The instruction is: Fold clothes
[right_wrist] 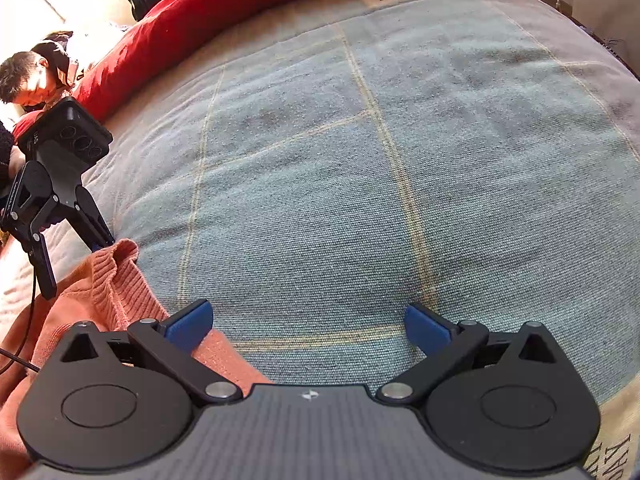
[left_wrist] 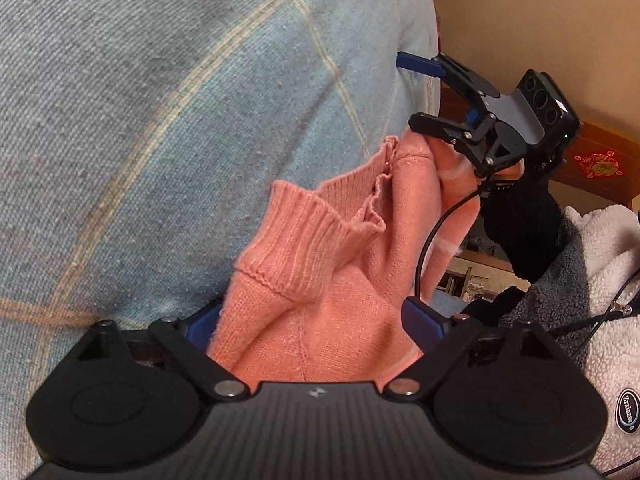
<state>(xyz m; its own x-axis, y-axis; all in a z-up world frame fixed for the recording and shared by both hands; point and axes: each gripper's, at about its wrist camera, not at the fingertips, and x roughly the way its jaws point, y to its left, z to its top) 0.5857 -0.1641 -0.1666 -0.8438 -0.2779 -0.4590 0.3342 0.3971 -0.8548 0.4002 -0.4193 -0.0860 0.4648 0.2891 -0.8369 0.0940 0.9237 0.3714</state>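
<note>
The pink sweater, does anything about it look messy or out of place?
Yes. The pink sweater is bunched, not flat on the blue plaid blanket: its ribbed cuff is folded back, and fabric is crumpled between the left gripper's fingers.

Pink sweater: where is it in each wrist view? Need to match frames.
Left wrist: pink sweater centre-bottom, bunched between the left gripper fingers, ribbed cuff uppermost.
Right wrist: lower-left corner, under the gripper's left finger.
Shared landmark: blue checked bedspread under the sweater in both.

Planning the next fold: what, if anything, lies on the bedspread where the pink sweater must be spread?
Nothing visible does. The blue-grey checked woven bedspread lies bare ahead of the salmon-pink knitted sweater; only the red quilt borders its far edge.
</note>
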